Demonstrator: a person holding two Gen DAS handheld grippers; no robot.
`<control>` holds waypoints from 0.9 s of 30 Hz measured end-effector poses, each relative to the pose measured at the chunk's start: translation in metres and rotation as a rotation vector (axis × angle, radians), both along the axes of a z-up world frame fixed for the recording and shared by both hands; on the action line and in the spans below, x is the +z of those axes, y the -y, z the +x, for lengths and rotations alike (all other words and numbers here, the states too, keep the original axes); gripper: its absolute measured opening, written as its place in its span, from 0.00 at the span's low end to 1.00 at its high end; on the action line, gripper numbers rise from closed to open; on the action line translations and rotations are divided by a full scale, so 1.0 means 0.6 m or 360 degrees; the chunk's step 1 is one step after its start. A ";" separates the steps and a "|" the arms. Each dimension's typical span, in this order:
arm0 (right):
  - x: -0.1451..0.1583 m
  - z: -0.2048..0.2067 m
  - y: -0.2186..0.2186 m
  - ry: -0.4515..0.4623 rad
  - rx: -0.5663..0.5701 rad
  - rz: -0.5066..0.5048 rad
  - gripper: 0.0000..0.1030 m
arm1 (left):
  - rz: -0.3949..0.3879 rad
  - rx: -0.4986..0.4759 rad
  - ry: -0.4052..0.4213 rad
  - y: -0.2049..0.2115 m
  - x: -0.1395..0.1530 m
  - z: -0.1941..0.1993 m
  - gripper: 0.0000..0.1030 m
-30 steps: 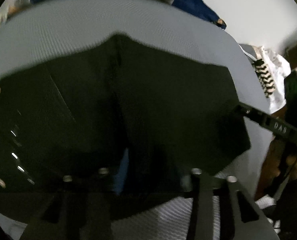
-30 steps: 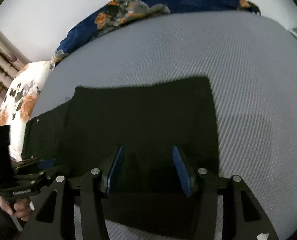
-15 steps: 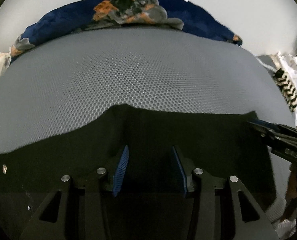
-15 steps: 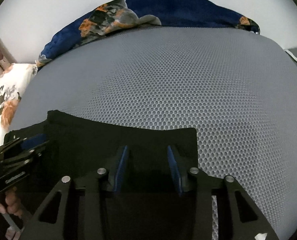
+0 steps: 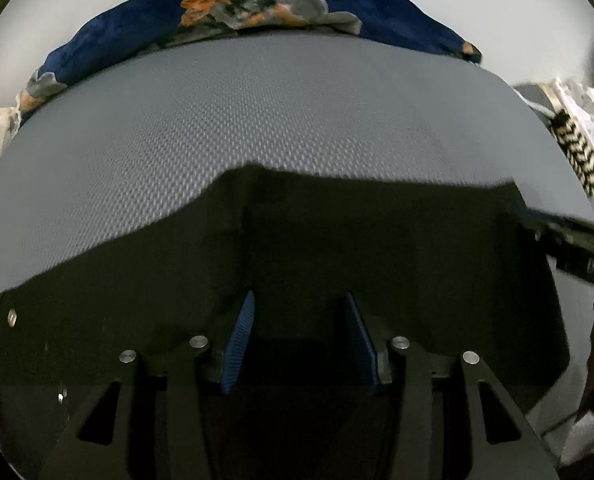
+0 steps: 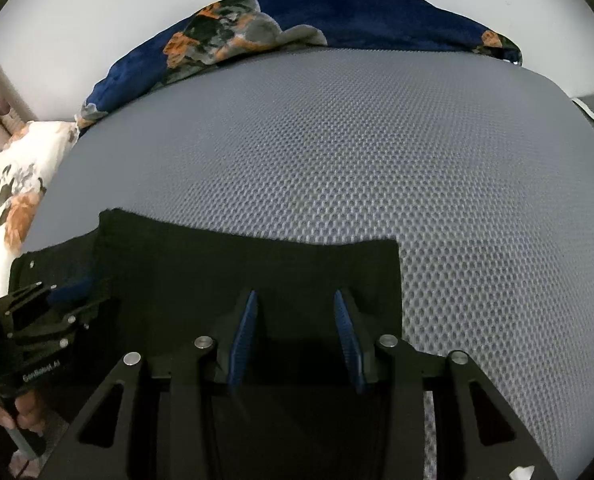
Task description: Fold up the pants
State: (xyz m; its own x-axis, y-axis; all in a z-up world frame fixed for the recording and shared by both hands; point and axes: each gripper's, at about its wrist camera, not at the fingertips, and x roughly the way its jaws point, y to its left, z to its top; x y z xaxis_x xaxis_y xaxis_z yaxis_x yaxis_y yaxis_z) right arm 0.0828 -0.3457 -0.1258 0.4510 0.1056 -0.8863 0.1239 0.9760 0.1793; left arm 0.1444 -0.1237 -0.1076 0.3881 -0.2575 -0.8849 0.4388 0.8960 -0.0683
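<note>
Black pants point(image 5: 337, 232) lie flat on the grey mesh mattress point(image 5: 297, 120), with a straight far edge and a metal rivet near the left edge. My left gripper point(image 5: 300, 296) hovers over their near part. Its jaws are opening a little, and the blue pads stand apart with only dark cloth beneath them. In the right wrist view my right gripper point(image 6: 294, 294) is open above the right corner of the pants point(image 6: 217, 264), pads apart and not pressing. Each gripper also shows in the other's view, the right gripper point(image 5: 569, 248) and the left gripper point(image 6: 49, 320).
A dark blue floral blanket point(image 6: 337, 12) lies bunched along the far edge of the mattress point(image 6: 377, 160). A white floral pillow point(image 6: 13, 184) sits at the left. Striped and white cloth point(image 5: 577, 148) lies beyond the right edge. A hand point(image 6: 25, 416) holds the left gripper's handle.
A second ago the pants hung close in front of the left camera; now they lie flat. The right gripper's jaws have narrowed. Both grippers have drawn back toward the near edge of the pants.
</note>
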 end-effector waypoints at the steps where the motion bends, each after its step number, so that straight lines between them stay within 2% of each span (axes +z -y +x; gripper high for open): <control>1: 0.000 -0.006 -0.001 -0.0006 0.0002 0.0003 0.36 | 0.0006 -0.0009 0.0006 -0.003 0.000 -0.011 0.47; 4: 0.001 -0.028 -0.005 -0.0020 0.0003 -0.0007 0.36 | 0.0004 -0.0036 -0.0004 -0.015 -0.002 -0.039 0.48; 8: 0.000 -0.053 -0.010 -0.0046 -0.0007 -0.0006 0.36 | 0.0004 -0.0036 0.0006 -0.034 -0.005 -0.073 0.54; 13: 0.001 -0.077 -0.019 -0.0071 -0.0005 -0.0007 0.38 | -0.0001 -0.0026 0.0019 -0.048 -0.007 -0.097 0.59; 17: 0.000 -0.096 -0.032 -0.0089 0.0004 0.0004 0.38 | 0.0003 -0.0043 -0.0009 -0.060 -0.004 -0.104 0.59; 22: -0.001 -0.109 -0.051 -0.0111 0.0027 0.0055 0.38 | -0.0032 0.0026 0.0023 -0.103 0.028 -0.099 0.60; 27: -0.002 -0.111 -0.080 -0.0126 0.0082 0.0077 0.39 | -0.0079 0.0131 0.0111 -0.163 0.068 -0.098 0.65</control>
State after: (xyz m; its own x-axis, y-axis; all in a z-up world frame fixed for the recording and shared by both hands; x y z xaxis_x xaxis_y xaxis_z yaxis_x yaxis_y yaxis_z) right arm 0.0160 -0.2975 -0.1271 0.3728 0.1702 -0.9122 0.0892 0.9719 0.2178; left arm 0.0858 -0.0257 -0.0670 0.4700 -0.2651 -0.8419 0.3689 0.9255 -0.0855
